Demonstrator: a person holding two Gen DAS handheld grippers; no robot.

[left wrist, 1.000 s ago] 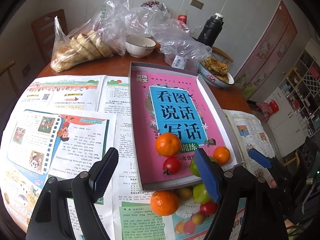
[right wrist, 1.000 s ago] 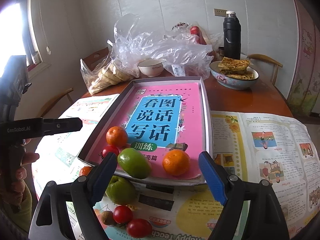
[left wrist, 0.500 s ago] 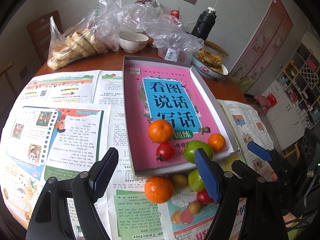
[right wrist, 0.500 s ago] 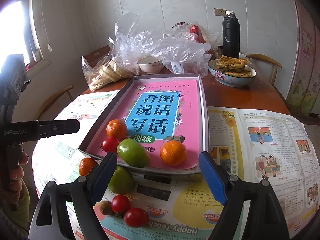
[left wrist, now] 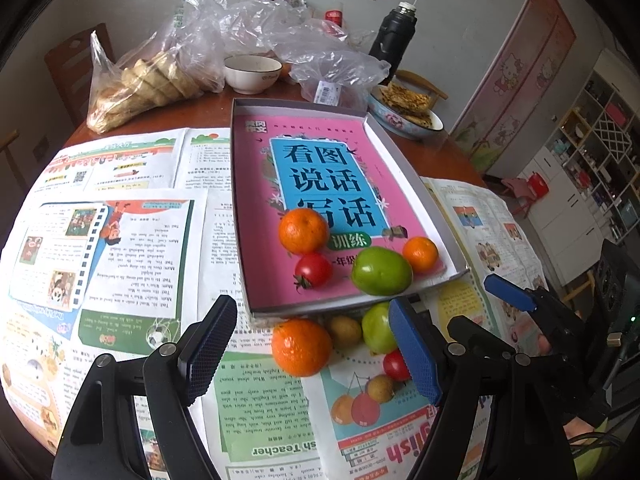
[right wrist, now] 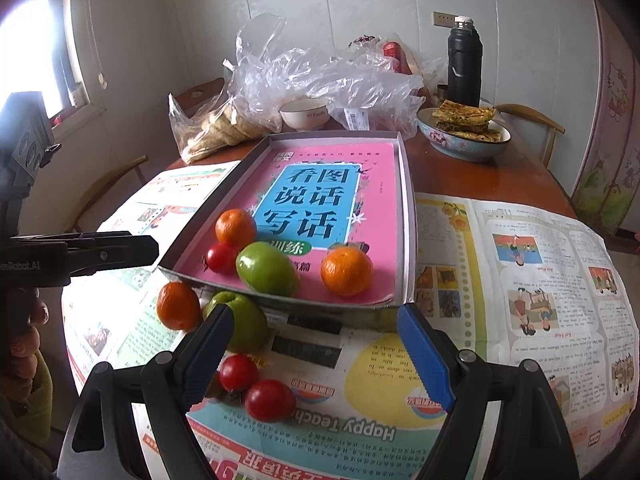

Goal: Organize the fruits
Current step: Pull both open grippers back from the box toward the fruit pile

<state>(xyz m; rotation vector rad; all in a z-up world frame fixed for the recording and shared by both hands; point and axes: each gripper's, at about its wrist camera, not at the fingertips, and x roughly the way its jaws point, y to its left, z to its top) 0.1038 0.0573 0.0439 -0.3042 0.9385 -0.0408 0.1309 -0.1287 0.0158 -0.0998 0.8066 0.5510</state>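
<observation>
We see the shallow box on the newspaper-covered table holding four fruits; more fruit, including an orange, lies before it. Our left gripper and right gripper hover empty, jaws spread.

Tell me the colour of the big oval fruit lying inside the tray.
Green: the oval fruit shows best in the right wrist view.

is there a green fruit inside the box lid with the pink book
Yes, a green fruit lies in the box lid between a red tomato and an orange.
</observation>
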